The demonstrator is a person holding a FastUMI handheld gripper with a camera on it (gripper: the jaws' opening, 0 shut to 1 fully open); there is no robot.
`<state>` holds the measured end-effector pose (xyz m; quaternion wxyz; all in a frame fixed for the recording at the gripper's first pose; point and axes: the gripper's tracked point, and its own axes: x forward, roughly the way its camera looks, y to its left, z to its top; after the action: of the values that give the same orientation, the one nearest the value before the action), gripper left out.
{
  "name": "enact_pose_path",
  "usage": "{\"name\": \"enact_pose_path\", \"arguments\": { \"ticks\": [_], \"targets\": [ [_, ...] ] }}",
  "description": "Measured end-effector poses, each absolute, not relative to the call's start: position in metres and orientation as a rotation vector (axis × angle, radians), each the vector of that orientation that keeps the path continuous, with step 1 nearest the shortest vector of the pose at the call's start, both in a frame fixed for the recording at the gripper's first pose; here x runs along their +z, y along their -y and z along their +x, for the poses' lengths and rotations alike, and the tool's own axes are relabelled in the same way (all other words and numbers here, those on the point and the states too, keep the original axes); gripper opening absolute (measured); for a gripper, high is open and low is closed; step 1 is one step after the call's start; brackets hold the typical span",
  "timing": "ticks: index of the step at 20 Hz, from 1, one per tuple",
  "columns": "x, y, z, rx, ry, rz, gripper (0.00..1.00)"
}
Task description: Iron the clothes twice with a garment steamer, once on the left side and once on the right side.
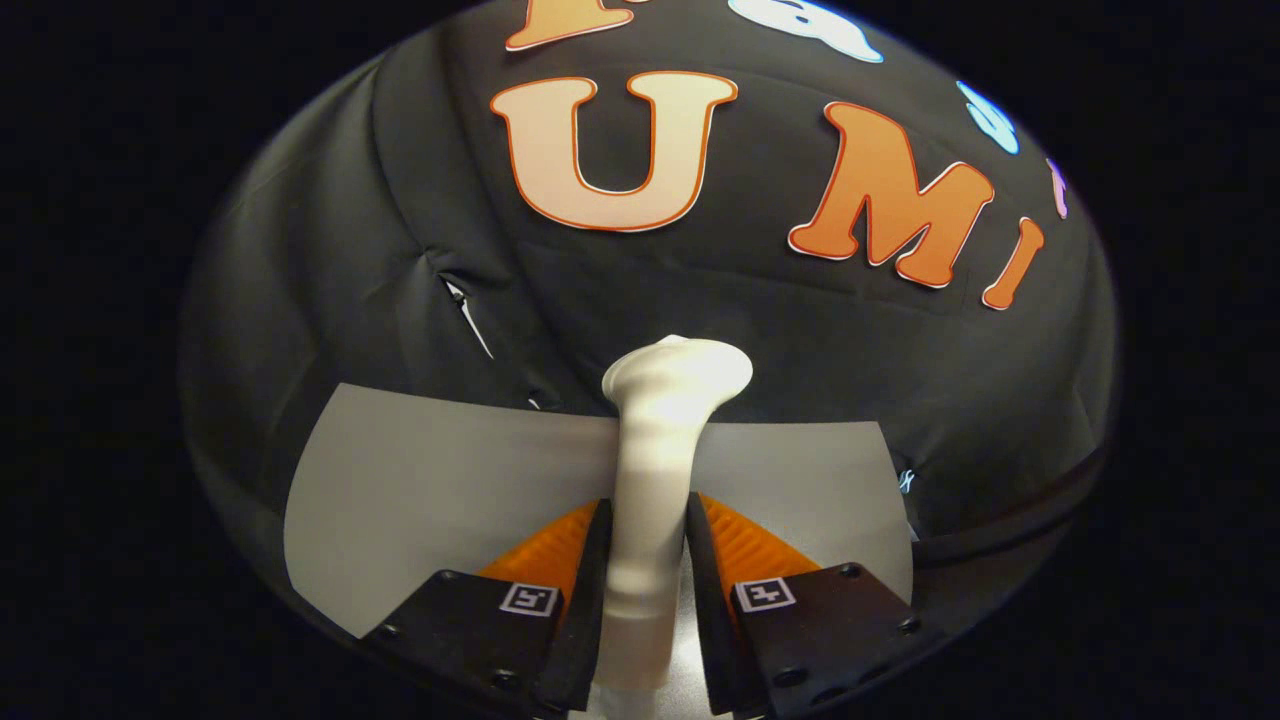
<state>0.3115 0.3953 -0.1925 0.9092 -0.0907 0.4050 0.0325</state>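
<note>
Black cloth hangs as the booth's wall across the upper and middle part of the gripper view, creased into folds, with a small slit in it at centre left where a pale sliver shows through. Below the cloth, in the lower half of the frame, lies a flat grey surface, its far edge meeting the foot of the wall.

At the bottom centre of the frame the gripper has its two fingers drawn in narrow, one on each side of the white garment steamer. Both fingers press against the steamer's slim handle, so it is held firmly between them. The handle runs from the bottom of the frame upward between the fingers and out past their tips. Its upper end widens into a flared head that sits just above the centre of the frame, beyond the fingertips, where the grey surface meets the black cloth. The head tilts slightly toward the right. Each finger carries a small square marker near its base.
</note>
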Motion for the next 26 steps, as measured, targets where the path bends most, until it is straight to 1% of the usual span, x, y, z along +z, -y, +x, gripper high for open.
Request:
{"name": "enact_pose_path", "arguments": {
  "ticks": [5, 6, 8, 11, 16, 21, 26],
  "targets": [
    [-0.19, -0.395, 0.309, 0.082, -0.802, -0.145, 0.4],
    [-0.187, -0.396, 0.309, 0.085, -0.783, -0.132, 0.36],
    [-0.174, -0.397, 0.305, 0.094, -0.733, -0.111, 0.36],
    [-0.138, -0.407, 0.293, 0.14, -0.592, -0.124, 0.35],
    [-0.084, -0.412, 0.246, 0.196, -0.403, -0.161, 0.35],
    [-0.048, -0.407, 0.201, 0.223, -0.288, -0.109, 0.35],
    [-0.03, -0.378, 0.157, 0.215, -0.235, -0.076, 0.35]
  ]
}}
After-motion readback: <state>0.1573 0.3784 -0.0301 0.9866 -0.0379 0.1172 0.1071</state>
